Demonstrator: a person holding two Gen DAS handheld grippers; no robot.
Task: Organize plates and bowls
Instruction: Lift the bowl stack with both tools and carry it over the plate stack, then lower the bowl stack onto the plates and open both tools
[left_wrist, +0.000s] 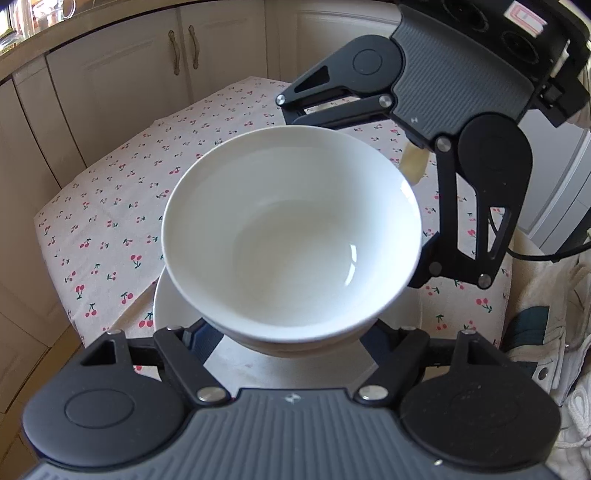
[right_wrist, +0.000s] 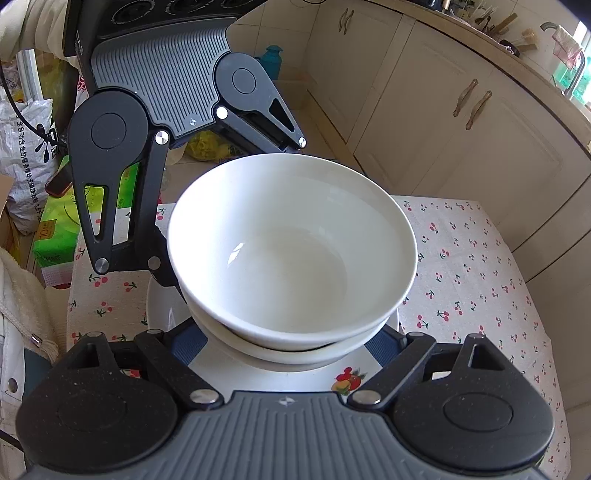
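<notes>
Gripping from opposite sides, the left gripper (right_wrist: 236, 218) and right gripper (left_wrist: 364, 206) both clamp a stack of two nested white bowls (left_wrist: 291, 236), jaws spread wide around it, just above a fruit-printed plate (right_wrist: 347, 380) on the cherry-print tablecloth (left_wrist: 110, 221).

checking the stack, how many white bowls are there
2: the top bowl sits nested in a lower bowl, on the plate. More could be hidden underneath.

Stacked white bowls (left_wrist: 291, 240) gripped by left gripper (left_wrist: 291, 332) and right gripper (left_wrist: 369, 155), above plate (left_wrist: 166, 306), cherry tablecloth (left_wrist: 110, 221).
</notes>
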